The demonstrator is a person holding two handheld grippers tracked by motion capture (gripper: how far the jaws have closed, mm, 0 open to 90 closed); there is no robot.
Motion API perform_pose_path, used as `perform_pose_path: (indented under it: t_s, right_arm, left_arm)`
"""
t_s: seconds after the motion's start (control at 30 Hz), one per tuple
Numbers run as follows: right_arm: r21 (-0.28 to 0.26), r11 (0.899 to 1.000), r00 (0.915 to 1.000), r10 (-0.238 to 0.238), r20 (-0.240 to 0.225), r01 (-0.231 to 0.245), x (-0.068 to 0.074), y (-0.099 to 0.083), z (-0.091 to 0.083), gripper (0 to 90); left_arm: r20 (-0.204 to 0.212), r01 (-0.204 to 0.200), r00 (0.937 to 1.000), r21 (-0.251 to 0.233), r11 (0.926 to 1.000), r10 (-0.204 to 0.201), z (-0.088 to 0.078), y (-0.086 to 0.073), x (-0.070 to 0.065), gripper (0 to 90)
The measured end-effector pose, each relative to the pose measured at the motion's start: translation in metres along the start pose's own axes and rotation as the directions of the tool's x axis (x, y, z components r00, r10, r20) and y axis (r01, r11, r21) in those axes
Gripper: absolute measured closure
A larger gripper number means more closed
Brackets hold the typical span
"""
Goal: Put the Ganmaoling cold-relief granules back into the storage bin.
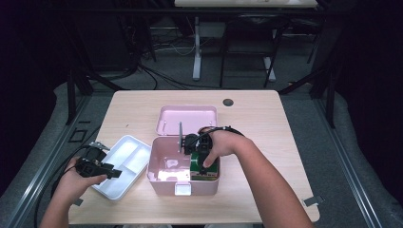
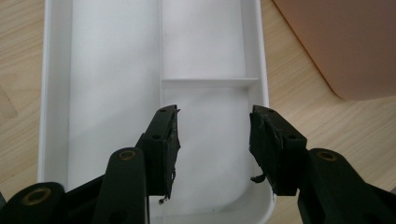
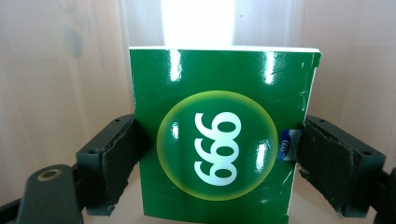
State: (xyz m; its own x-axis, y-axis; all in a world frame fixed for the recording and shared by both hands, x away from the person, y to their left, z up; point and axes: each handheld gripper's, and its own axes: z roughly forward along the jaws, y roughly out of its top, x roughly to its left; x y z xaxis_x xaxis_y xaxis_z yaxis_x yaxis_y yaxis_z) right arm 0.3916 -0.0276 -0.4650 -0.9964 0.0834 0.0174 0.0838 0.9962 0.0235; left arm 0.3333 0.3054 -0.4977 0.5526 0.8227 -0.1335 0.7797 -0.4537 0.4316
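A pink box (image 1: 159,179) stands open at the table's middle, its lid (image 1: 187,121) lying flat behind it. Inside its right half stands a glossy green box (image 1: 205,170) marked "999" (image 3: 219,93). My right gripper (image 1: 202,159) reaches down into the pink box, and its jaws press both sides of the green box (image 3: 217,163). Pale pink walls (image 3: 56,70) surround them. To the left lies a white divided tray (image 1: 127,151) with nothing in it. My left gripper (image 1: 110,172) hangs open over the tray's near end (image 2: 215,149), with the tray floor (image 2: 116,70) between its fingers.
The wooden table (image 1: 266,123) has a round cable hole (image 1: 228,102) near its far edge. A corner of the pink box (image 2: 345,42) sits just right of the tray. Beyond the table are desk legs (image 1: 196,52) and floor cables.
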Motion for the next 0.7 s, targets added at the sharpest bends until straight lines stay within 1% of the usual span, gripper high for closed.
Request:
perform_pose_path:
  t_s: [0.2,0.27,0.33,0.37,0.4,0.47,0.53,0.7]
  right_arm:
    - [-0.012,1.0,1.0,0.003,0.005,-0.002,0.0,-0.001,0.002,15.3]
    - [-0.007,1.0,1.0,0.003,0.003,-0.003,-0.001,-0.002,0.002,16.3]
    - [-0.018,1.0,0.9999,0.007,0.009,-0.007,-0.002,-0.003,-0.001,17.3]
    - [-0.021,1.0,0.9999,0.013,0.009,-0.013,-0.002,-0.004,-0.002,17.3]
    - [-0.022,1.0,0.9999,0.015,0.006,-0.015,-0.003,-0.005,-0.003,17.3]
    - [-0.016,1.0,0.9998,0.018,0.013,-0.018,-0.003,-0.006,-0.004,17.3]
    - [-0.021,1.0,0.9997,0.02,0.012,-0.02,-0.002,-0.008,-0.006,17.4]
    - [-0.026,1.0,0.9994,0.013,0.031,-0.013,0.003,-0.008,-0.016,19.0]
  left_arm:
    - [-0.003,0.003,1.0,-0.002,1.0,-0.003,-0.001,0.0,0.0,52.0]
    - [-0.003,0.001,1.0,-0.002,1.0,-0.001,-0.001,0.0,0.0,52.1]
    - [-0.002,-0.003,1.0,0.001,1.0,0.003,-0.001,0.0,0.0,52.1]
    - [-0.004,0.002,1.0,-0.002,1.0,-0.002,0.0,0.0,0.0,52.1]
    - [-0.005,0.002,1.0,-0.001,1.0,-0.002,0.0,0.0,0.0,52.1]
    - [-0.005,0.001,1.0,-0.002,1.0,-0.001,0.0,0.0,0.0,52.1]
    - [-0.005,0.002,1.0,-0.004,1.0,-0.002,-0.001,0.0,0.0,52.1]
    - [-0.004,0.002,1.0,-0.007,1.0,-0.002,-0.002,0.0,-0.001,52.1]
